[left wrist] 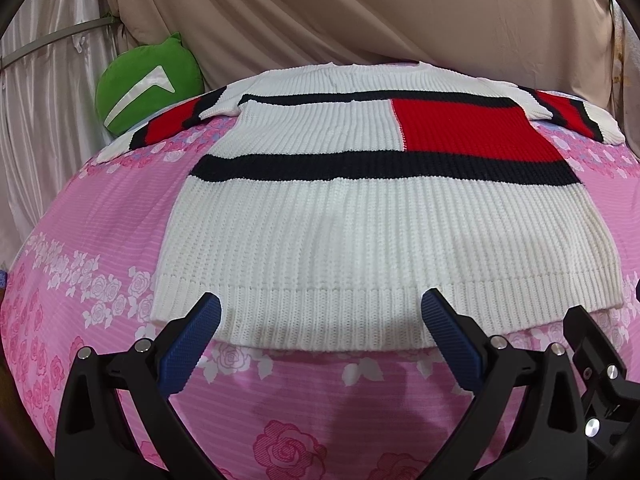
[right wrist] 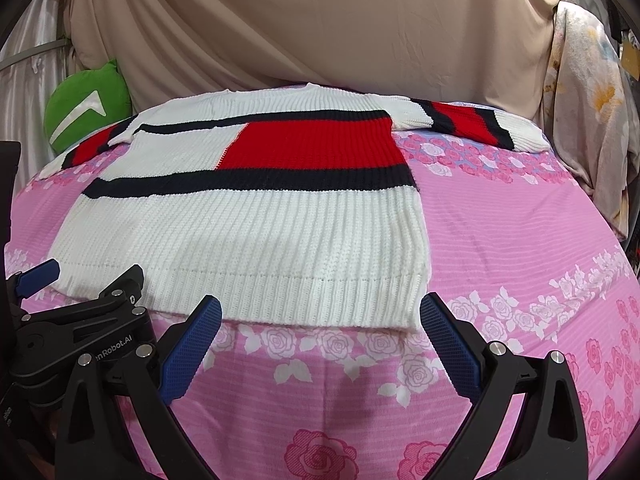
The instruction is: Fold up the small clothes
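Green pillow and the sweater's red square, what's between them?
The sweater's left sleeve and white chest, seen in both views, between green pillow and red square.

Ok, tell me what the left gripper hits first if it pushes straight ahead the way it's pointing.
Probably the ribbed bottom hem of the white knit sweater, which lies flat on the pink floral bedsheet. The left gripper is open and its tips sit about at the hem; height above it is unclear.

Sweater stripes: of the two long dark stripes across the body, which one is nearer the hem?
The wider navy stripe below the red block; the thinner one runs above it.
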A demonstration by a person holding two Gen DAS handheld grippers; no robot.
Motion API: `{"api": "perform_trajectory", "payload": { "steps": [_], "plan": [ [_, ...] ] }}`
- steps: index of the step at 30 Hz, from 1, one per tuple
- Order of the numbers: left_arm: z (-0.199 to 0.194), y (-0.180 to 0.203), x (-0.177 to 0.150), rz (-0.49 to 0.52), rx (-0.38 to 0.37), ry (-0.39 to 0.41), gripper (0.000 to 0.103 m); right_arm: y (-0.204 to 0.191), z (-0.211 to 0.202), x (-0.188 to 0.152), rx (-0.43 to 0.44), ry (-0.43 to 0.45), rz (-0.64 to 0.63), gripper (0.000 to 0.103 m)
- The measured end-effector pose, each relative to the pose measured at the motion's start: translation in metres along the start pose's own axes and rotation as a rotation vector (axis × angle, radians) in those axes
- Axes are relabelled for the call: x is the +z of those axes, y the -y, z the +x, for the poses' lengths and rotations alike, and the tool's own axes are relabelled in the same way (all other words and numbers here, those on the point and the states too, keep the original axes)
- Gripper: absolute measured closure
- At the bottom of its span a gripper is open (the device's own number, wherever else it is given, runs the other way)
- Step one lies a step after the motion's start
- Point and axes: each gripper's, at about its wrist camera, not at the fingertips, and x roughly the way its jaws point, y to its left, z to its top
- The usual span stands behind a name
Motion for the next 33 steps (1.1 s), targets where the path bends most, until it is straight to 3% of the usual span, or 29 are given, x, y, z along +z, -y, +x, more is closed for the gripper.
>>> {"api": "perform_trajectory", "payload": {
  "steps": [24, 30, 33],
  "plan": [
    [0.001, -0.001, -0.002, 0.003, 0.001, -0.002, 0.005, 0.0, 0.001, 0.0, 0.003, -0.003, 0.002, 0.005],
    [-0.001, -0.008, 0.002, -0.009, -0.057, 0.005, 0.005, 0.018, 0.009, 0.006, 0.093, -0.029, 0.029, 0.005],
    [-0.003, -0.016, 0.02, -0.004, -0.053, 0.03, 0.005, 0.05, 0.011, 0.029, 0.01, 0.034, 0.027, 0.005]
  ]
}}
